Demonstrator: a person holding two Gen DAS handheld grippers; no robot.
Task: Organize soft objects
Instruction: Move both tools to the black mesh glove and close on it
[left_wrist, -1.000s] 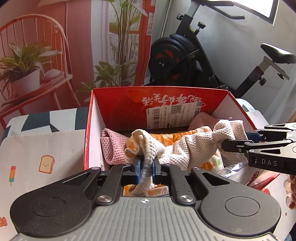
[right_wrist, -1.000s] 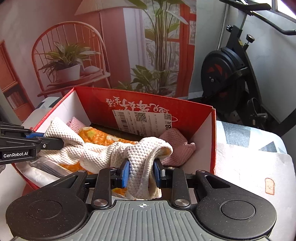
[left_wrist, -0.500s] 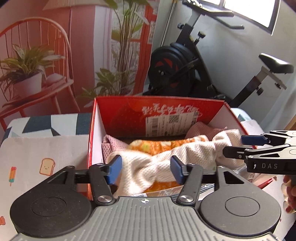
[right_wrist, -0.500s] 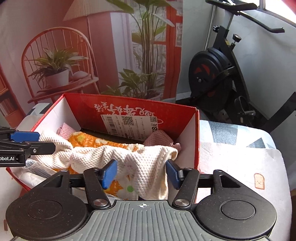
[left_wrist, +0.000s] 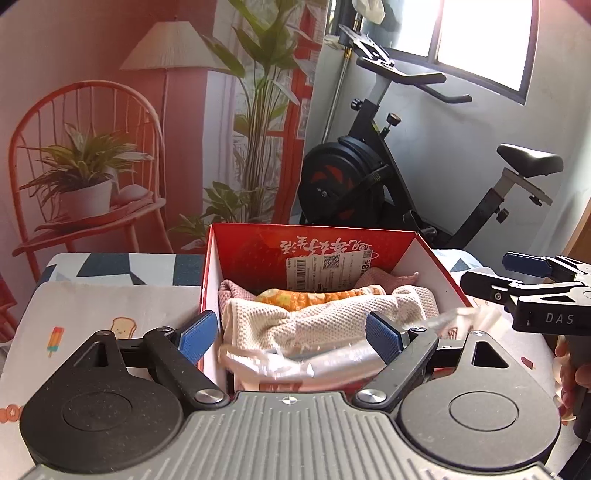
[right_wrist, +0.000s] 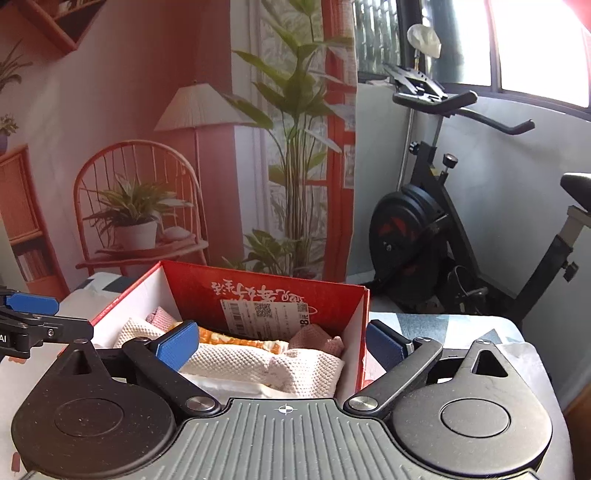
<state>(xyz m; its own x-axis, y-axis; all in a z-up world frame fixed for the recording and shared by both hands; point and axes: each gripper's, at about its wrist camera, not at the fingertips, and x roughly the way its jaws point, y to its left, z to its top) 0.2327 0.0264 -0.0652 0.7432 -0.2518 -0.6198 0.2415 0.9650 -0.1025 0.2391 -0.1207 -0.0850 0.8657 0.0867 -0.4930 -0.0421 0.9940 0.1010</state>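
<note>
I see both jaws just opened wide, empty; the cream towel (left_wrist: 325, 321) lies in the red box (left_wrist: 258, 247) beyond them.

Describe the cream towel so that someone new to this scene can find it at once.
Find the red box on the table. The cream towel lies across its front, on top of the other cloths. Its bumpy waffle weave and pale colour set it apart from the pink cloth and the orange cloth behind.

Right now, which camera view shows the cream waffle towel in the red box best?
The left wrist view: the cream waffle towel lies across the red box almost unblocked between open fingers. In the right wrist view the towel is partly hidden behind that gripper's finger and body.
</note>
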